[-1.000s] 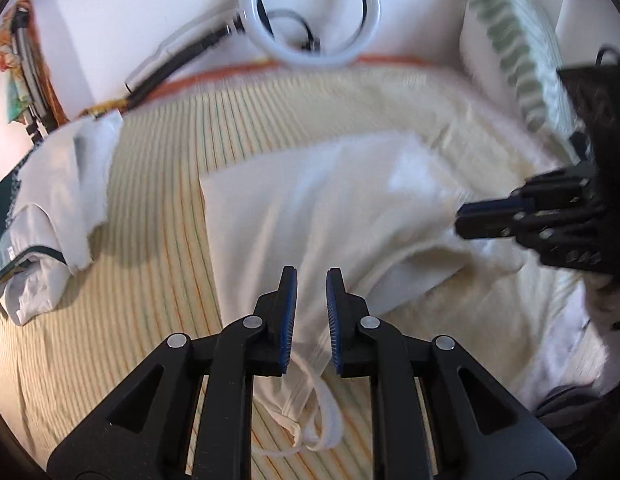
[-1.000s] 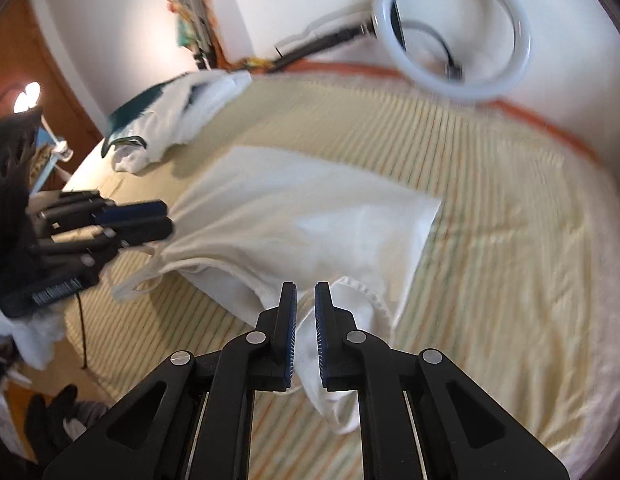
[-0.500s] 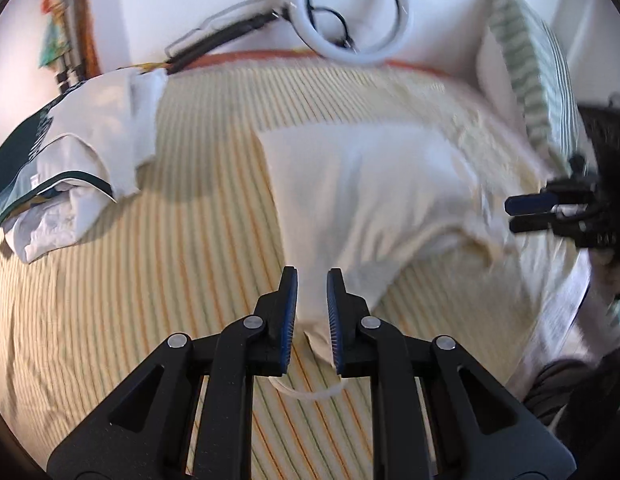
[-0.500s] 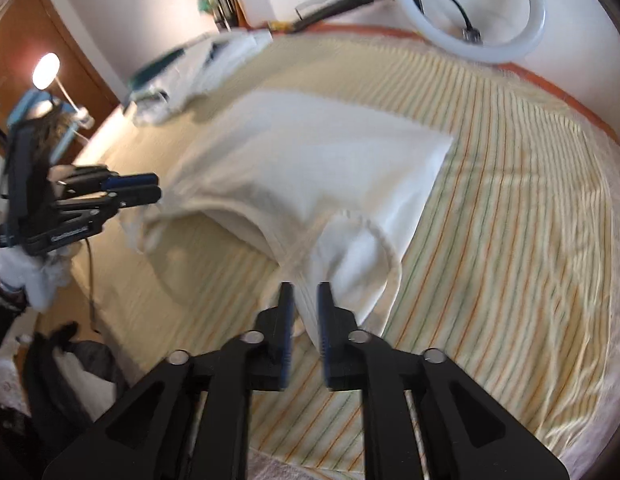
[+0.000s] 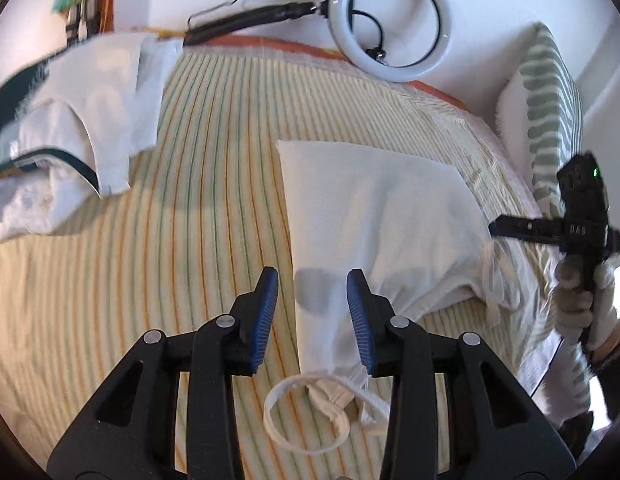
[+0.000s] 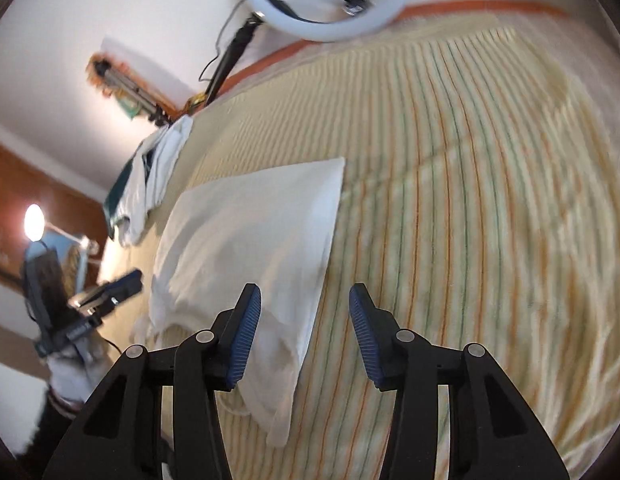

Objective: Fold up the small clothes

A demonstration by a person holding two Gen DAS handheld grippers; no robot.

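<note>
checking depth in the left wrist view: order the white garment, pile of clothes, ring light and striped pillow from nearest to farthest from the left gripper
1. white garment, under the left gripper
2. pile of clothes, far left
3. striped pillow, right edge, and ring light, against the wall: too close to call

Bare striped bedspread [image 5: 213,208] left of the white garment [image 5: 374,216], clothes pile [image 5: 77,96] far left, ring light [image 5: 392,20] far, pillow [image 5: 550,108] right.
</note>
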